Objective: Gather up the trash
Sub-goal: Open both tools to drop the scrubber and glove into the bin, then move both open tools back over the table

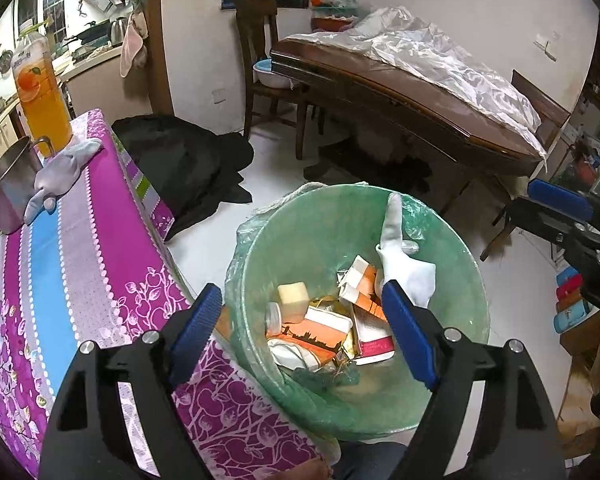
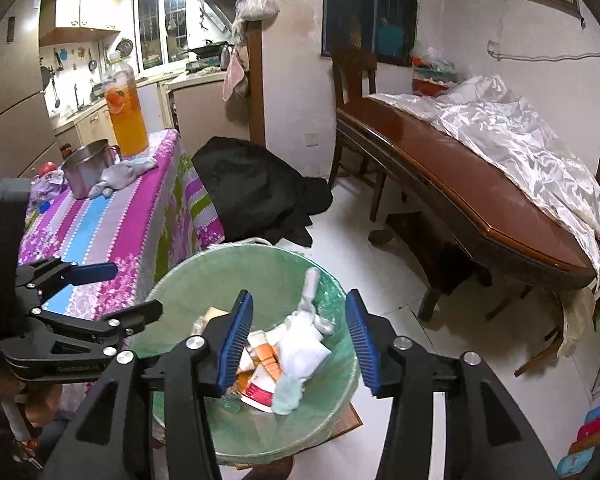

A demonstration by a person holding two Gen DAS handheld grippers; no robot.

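Both over green-lined trash bin (image 1: 452, 240) beside near corner of table with purple floral cloth (image 1: 84, 264). Left gripper (image 1: 300, 328) spread wide, nothing between pads. Right gripper (image 2: 300, 344) likewise gaping, empty. White glove (image 2: 304, 340) lying inside bin atop cartons (image 1: 364, 280) and small bottle (image 1: 292, 300), one finger leaning up against liner. At table's far edge: steel pot (image 1: 8, 192), grey glove (image 1: 60, 168), orange juice bottle (image 1: 40, 92).

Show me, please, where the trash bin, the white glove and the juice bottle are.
trash bin (image 1: 260, 248), left wrist view, green-lined inner wall.
white glove (image 2: 302, 346), right wrist view, its palm.
juice bottle (image 1: 44, 112), left wrist view, orange lower body.
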